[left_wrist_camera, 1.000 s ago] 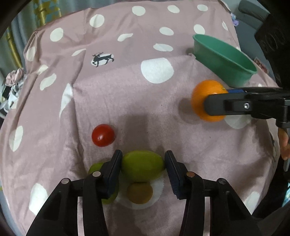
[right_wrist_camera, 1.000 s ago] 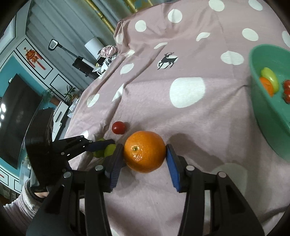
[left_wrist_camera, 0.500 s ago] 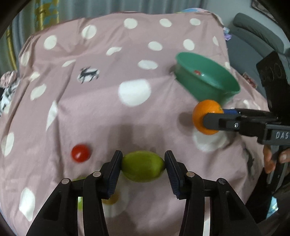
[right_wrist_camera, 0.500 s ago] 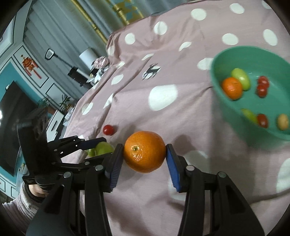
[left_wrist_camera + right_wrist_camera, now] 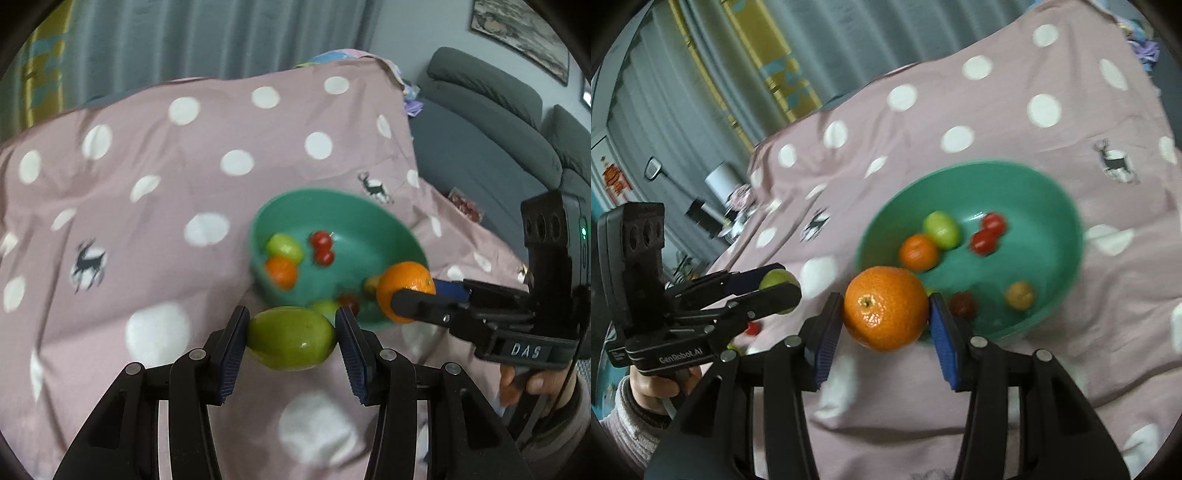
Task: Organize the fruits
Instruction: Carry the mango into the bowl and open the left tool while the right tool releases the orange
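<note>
Left gripper (image 5: 291,338) fingers pinch a green fruit (image 5: 290,339); right gripper (image 5: 884,310) fingers pinch an orange (image 5: 885,308) at the green bowl (image 5: 1056,206) rim, small fruits inside.

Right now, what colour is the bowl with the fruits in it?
The bowl is green, clearest in the right wrist view.

Left hand-held gripper (image 5: 291,343) clamps a green fruit (image 5: 290,339) beside the green bowl (image 5: 354,218).

- A home living room is showing: a grey sofa (image 5: 491,122) is sitting beside the surface.
- Grey curtains (image 5: 207,37) are hanging behind.
- A framed picture (image 5: 517,33) is hanging on the wall.
- A pink polka-dot cloth (image 5: 147,177) is covering the surface.
</note>
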